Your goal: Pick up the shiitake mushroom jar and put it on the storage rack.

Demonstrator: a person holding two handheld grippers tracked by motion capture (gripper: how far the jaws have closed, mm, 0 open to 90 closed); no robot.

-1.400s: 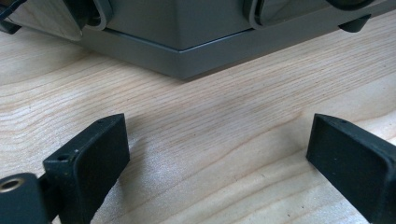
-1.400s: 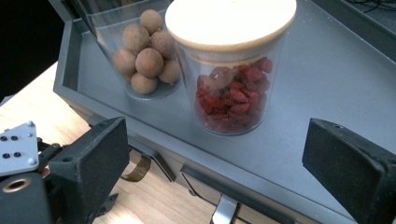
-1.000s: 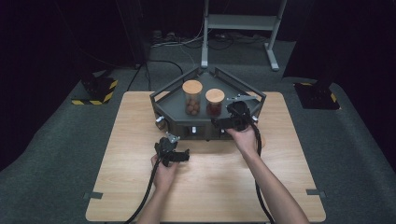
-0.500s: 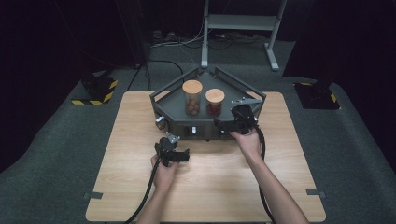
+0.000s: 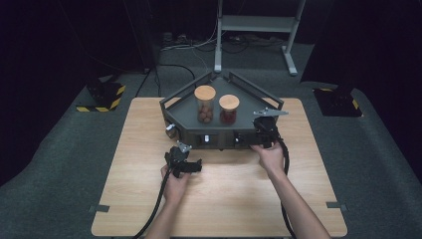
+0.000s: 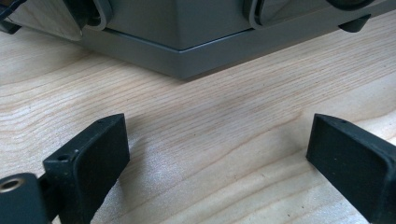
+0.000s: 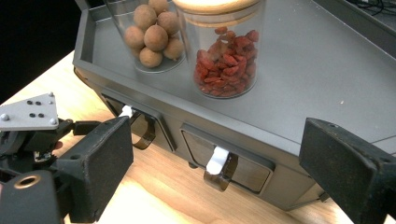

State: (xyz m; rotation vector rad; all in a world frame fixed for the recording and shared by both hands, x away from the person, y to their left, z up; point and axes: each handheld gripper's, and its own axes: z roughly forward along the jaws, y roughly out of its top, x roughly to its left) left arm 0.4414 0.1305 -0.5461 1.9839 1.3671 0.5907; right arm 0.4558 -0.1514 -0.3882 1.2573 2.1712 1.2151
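Note:
A dark grey cabinet (image 5: pixel 189 117) with a tray top stands at the back of the wooden table. On it are two cork-lidded jars, one of brown balls (image 5: pixel 204 105) (image 7: pixel 154 32) and one of red berries (image 5: pixel 228 110) (image 7: pixel 226 51). My right gripper (image 5: pixel 263 133) (image 7: pixel 217 140) is at the cabinet's front right corner. Its jaws are open and have just been closing a little, with nothing pressed between them. A drawer handle (image 7: pixel 217 165) lies ahead of them, untouched. My left gripper (image 5: pixel 185 158) (image 6: pixel 217 135) hovers open over bare wood just in front of the cabinet base (image 6: pixel 187 51).
A second drawer handle (image 7: pixel 140 128) sits further left on the cabinet front. A round knob (image 5: pixel 170 130) sticks out at its left corner. Cables trail from both grippers toward the near table edge (image 5: pixel 219 234). Yellow-black floor blocks (image 5: pixel 102 97) lie beyond the table.
My right gripper has slid a little to the right along the cabinet front and slightly nearer the person. The left gripper and the jars have stayed put.

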